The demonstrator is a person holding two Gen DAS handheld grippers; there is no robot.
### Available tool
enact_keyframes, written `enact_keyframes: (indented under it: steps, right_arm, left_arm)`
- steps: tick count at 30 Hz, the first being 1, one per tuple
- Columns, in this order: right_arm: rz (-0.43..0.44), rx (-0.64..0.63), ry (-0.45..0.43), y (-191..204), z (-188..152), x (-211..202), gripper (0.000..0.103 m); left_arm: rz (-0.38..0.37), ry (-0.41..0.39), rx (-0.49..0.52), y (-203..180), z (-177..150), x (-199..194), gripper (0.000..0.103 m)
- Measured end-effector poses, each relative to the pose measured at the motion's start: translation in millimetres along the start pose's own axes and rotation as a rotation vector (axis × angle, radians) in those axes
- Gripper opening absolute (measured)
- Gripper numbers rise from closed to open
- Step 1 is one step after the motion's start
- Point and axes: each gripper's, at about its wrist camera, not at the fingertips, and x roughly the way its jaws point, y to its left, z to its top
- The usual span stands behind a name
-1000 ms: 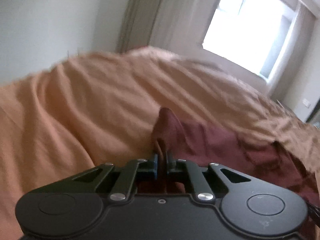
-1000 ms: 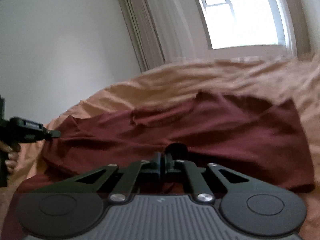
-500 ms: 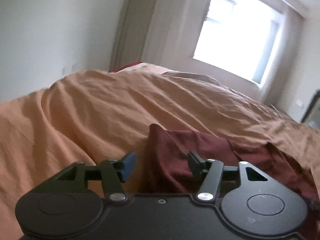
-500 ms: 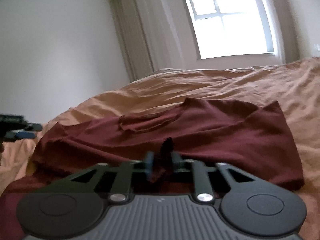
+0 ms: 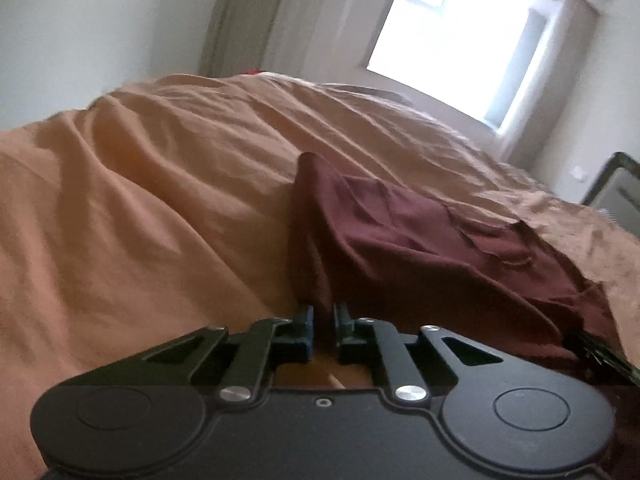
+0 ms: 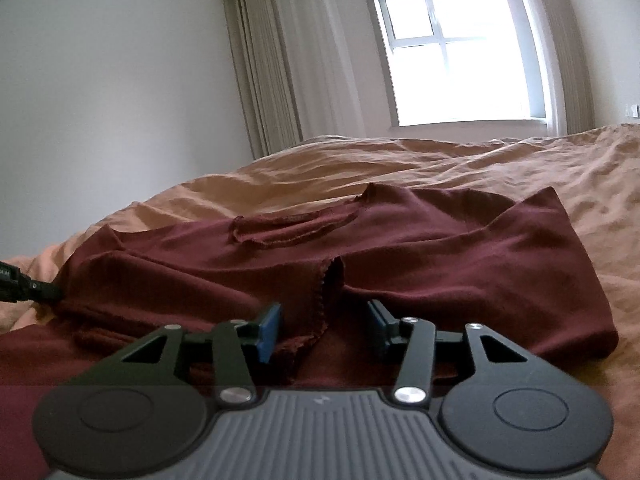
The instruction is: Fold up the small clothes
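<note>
left of the left hand-held gripper point(image 5: 322, 316) the rumpled orange bedsheet point(image 5: 140, 208) lies bare and open; ahead and to its right the bunched maroon cotton shirt point(image 5: 420, 248) blocks the way. a raised hem fold of the shirt stands between the right hand-held gripper point(image 6: 325, 326) fingers; open sheet lies to its right.

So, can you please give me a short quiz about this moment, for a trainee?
1. True or false: the right gripper is shut on the shirt.
2. Which gripper pinches a fold of the shirt? A) left B) right C) neither
3. Fill in: the shirt lies on an orange ____.
Key: 1 false, its fingers stand open around a fold; 2 A, the left gripper; 3 sheet.
</note>
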Motion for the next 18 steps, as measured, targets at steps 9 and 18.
enact_keyframes:
  steps: [9,18]
  right_arm:
    - [-0.005,-0.029,-0.004,5.2,-3.6,1.3,0.063]
    - [0.005,-0.052,-0.007,9.7,0.5,-7.0,0.103]
  left_arm:
    - [0.154,0.033,-0.117,-10.5,5.9,0.7,0.009]
    - [0.135,-0.021,-0.108,-16.0,-12.9,-28.1,0.075]
